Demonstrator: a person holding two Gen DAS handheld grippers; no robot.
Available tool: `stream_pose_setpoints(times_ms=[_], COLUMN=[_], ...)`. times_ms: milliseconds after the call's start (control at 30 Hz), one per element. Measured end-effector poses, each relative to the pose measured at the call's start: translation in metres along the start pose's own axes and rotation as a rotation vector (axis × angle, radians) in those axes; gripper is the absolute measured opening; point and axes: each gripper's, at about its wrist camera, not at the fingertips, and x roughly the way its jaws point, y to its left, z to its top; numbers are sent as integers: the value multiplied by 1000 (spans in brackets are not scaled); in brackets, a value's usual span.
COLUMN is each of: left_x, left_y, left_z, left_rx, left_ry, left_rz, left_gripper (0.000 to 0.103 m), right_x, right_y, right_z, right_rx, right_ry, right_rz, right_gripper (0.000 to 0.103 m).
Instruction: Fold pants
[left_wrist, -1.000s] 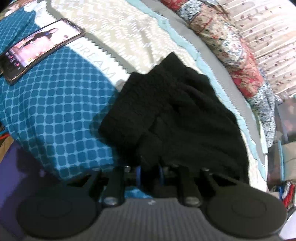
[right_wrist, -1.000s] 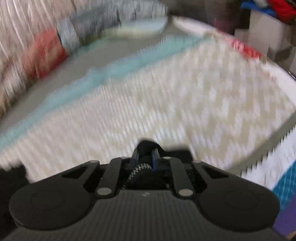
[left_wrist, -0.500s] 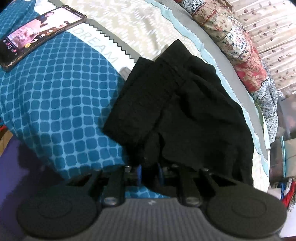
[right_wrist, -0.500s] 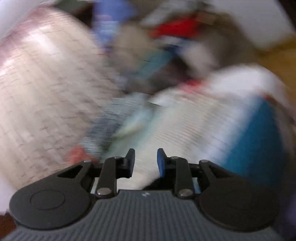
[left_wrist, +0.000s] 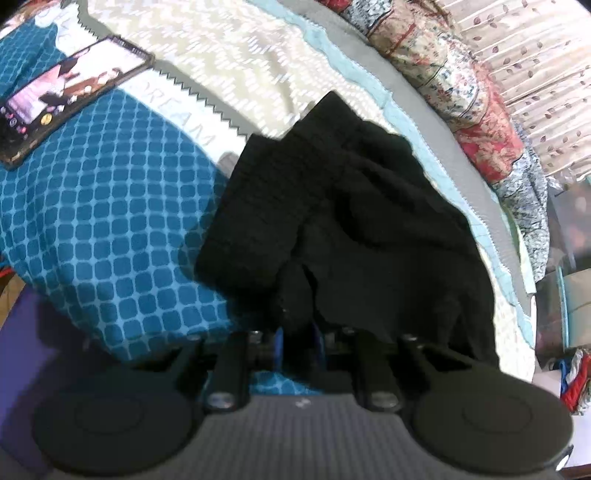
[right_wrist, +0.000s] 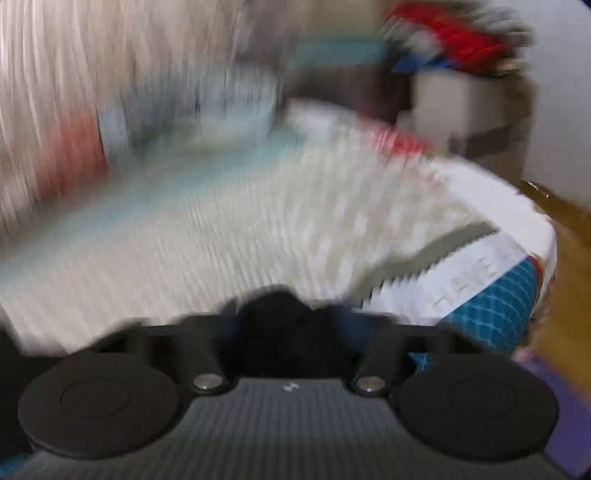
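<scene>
The bed (left_wrist: 122, 229) fills both views, its blue checked cover off to the left gripper's left and a cream chevron spread (left_wrist: 229, 66) beyond; ahead of the left gripper (left_wrist: 298, 338) lie the black pants (left_wrist: 354, 229), bunched into a thick heap, not a flat packet, so I judge the folding about halfway: one leg looks doubled over the other, while smoothing and the final crosswise folds remain. Their long axis runs from just in front of the left gripper away and slightly rightward, the narrower far end pointing toward the patterned pillows (left_wrist: 476, 122). The left gripper has closed its blue-tipped fingers on the near edge of the pants. The right gripper (right_wrist: 291, 325) shows dark cloth bunched where its fingers sit, but blur hides how wide they stand. A phone (left_wrist: 70, 99) rests far forward-left
</scene>
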Motion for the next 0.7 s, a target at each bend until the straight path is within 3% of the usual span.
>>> stream_pose_setpoints(times_ms=[33,133,167,200,233,300,367,400,500,567,667,700], left_x=[-4,-14,-13,-10,-6,1,5,6,1,-13,-49,-59], left_y=[-1,1,3,6,8,11,13,14,17,18,20,21], left_z=[2,7,8,9,8,5,2,1,2,1,-3,-3], left_rx=[2,-5,-9,-14,-21,-29,-31,-32,-24,-9,34,43], left_ry=[-13,-41,-39,-32,-22,-6,3,8,28,29,-58,-88], left_rz=[-2,-7,-6,-1,11,24,28,33,35,26,5,1], left_gripper=[13,13,13,13,13,13,13,13,16,25,47,50], right_x=[-8,-42,-46,-43,-32,-18,-29,-33,-46,-53,-49,-45], right_y=[-3,-25,-30,-31,-30,-24,-22,-17,8,29,64,77], right_z=[11,34,37,41,42,38,23,19,20,29,43,46], right_rx=[38,210,238,235,197,124,119,123,71,35,2,-8], right_ry=[-68,-342,-378,-380,-339,-239,-266,-288,-326,-350,-303,-274], right_rz=[11,28,-3,-43,-79,-127,-111,-93,-78,-10,190,258], right_gripper=[16,17,17,21,29,33,39,47,48,48,48,48])
